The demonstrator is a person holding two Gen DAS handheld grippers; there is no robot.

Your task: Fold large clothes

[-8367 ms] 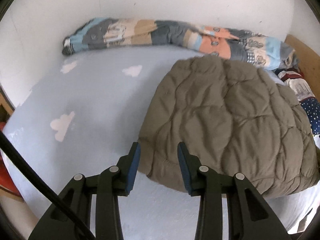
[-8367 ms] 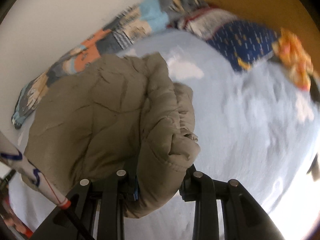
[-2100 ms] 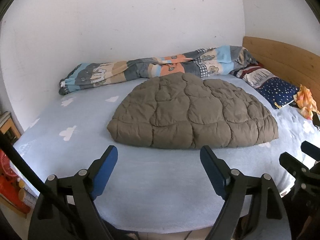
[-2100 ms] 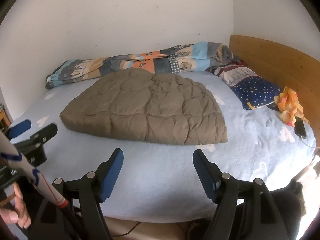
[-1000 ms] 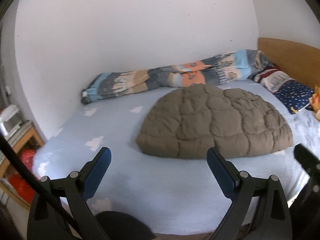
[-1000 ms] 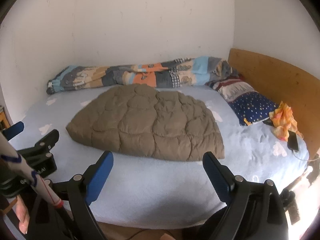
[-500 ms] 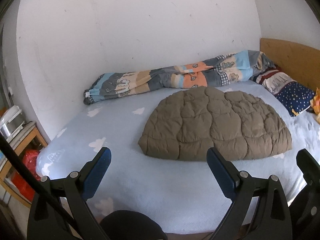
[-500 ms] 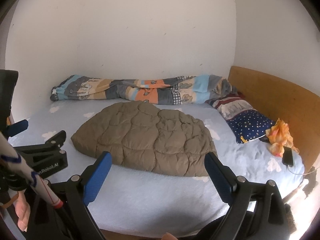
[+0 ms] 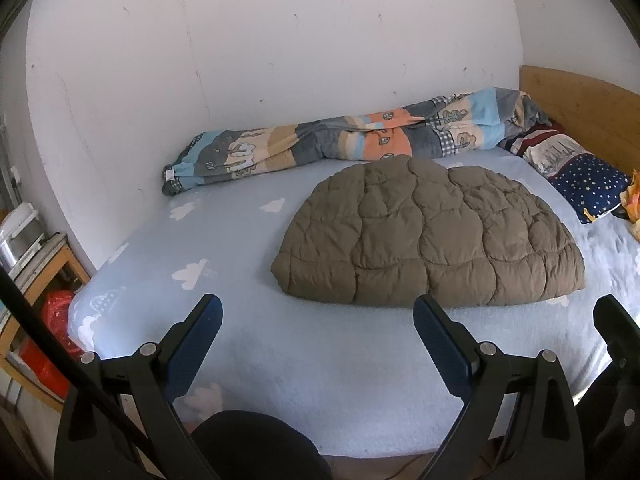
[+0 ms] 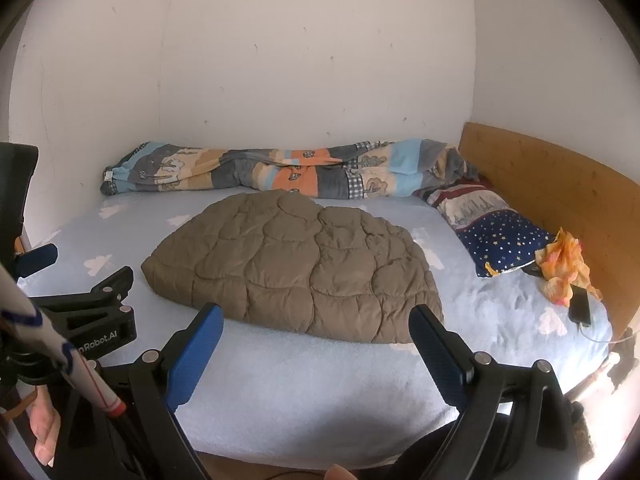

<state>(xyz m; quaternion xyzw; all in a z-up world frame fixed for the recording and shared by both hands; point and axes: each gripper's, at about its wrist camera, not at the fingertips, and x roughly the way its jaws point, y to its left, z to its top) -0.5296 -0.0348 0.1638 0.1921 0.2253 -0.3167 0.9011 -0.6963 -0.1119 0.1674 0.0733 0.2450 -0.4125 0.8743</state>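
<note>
A folded olive-brown quilted jacket (image 9: 428,240) lies in a flat half-round bundle on the light blue bed sheet (image 9: 224,256). It also shows in the right wrist view (image 10: 296,264). My left gripper (image 9: 318,320) is open and empty, held back from the bed's near edge, well short of the jacket. My right gripper (image 10: 316,328) is open and empty too, also back from the near edge. The left gripper's body shows at the left of the right wrist view (image 10: 80,320).
A rolled patterned duvet (image 9: 344,144) lies along the wall. A starry blue pillow (image 10: 500,240), an orange cloth (image 10: 564,268) and a phone (image 10: 580,308) sit by the wooden headboard (image 10: 560,200). A wooden shelf with red items (image 9: 44,292) stands left of the bed.
Earlier the right gripper held the jacket; it let go. Both grippers opened wide and drew back from the bed. In the last second both views lifted slightly.
</note>
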